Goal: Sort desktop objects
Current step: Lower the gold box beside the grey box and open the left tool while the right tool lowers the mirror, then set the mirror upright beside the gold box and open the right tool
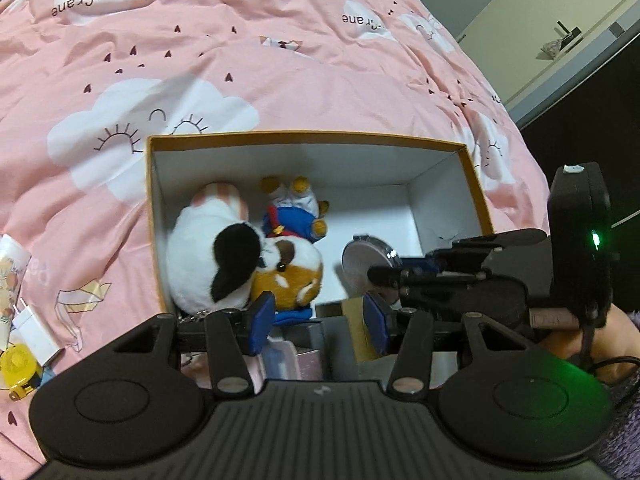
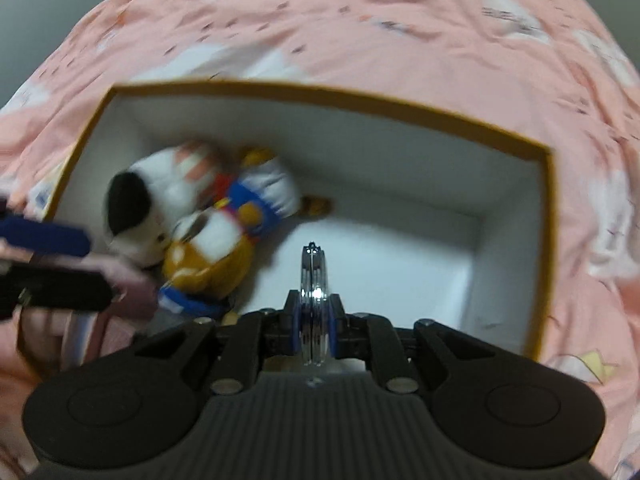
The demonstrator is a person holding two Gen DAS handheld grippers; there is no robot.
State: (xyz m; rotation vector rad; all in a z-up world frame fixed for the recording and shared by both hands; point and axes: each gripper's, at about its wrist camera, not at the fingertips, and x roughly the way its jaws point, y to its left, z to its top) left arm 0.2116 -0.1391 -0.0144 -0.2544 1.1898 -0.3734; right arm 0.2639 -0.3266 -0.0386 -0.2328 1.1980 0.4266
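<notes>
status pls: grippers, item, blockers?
Right gripper shut on compact mirror, over box. Left gripper open. Plush toys fill box's left side.

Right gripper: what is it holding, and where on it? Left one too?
The right gripper is shut on the round silver compact, pads on its flat faces, over the box. The left gripper is open, holding nothing.

Both wrist views close above, angled down into the box [image 1: 308, 138], shared interior, right view blurred
</notes>
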